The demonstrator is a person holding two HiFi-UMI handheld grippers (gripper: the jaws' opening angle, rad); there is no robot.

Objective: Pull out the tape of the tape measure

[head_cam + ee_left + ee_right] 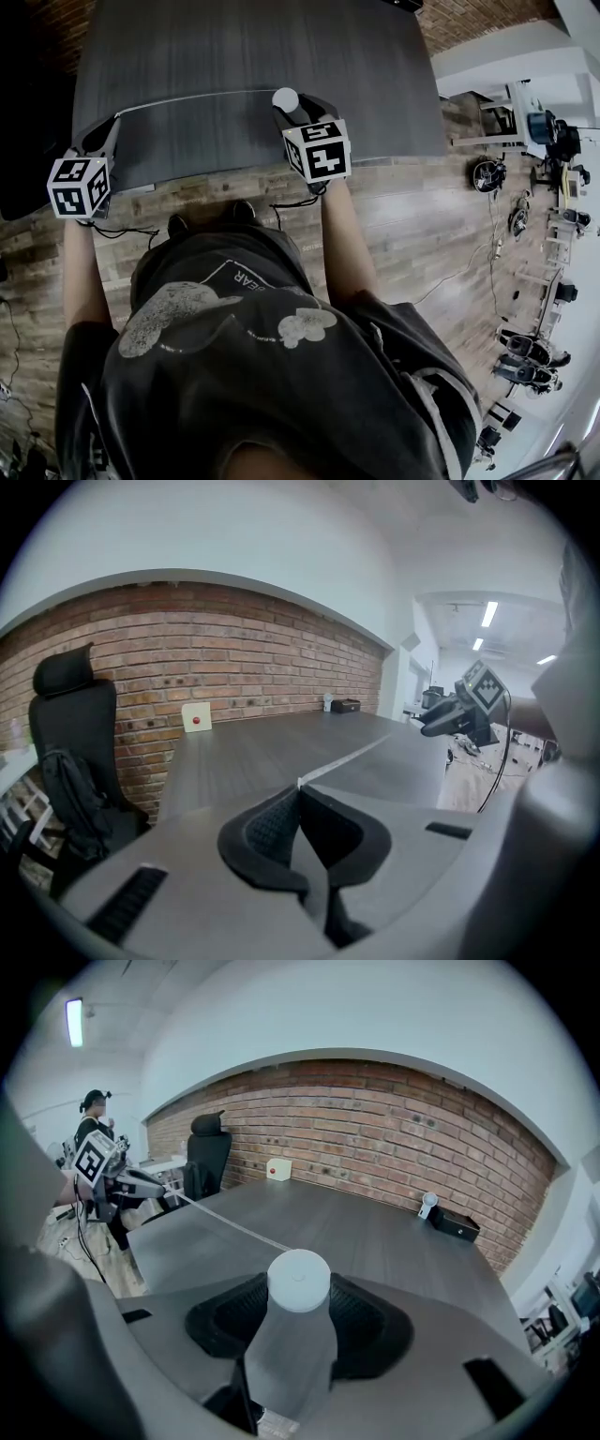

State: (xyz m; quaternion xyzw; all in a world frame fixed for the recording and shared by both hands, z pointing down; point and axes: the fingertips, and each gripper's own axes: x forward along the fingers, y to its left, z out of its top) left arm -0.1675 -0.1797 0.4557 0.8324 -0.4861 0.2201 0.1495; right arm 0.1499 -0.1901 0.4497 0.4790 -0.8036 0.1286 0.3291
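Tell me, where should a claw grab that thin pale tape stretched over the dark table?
At its very end, pinched flat from the side away from the round white tape measure case. The thin pale tape is a narrow strip running straight out, so an end grip, as the left claw has here, probably pulls in line.

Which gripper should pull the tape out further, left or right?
Left, probably. The left gripper is shut on the end of the tape; the right gripper clamps the tape measure body, so it serves as the anchor.
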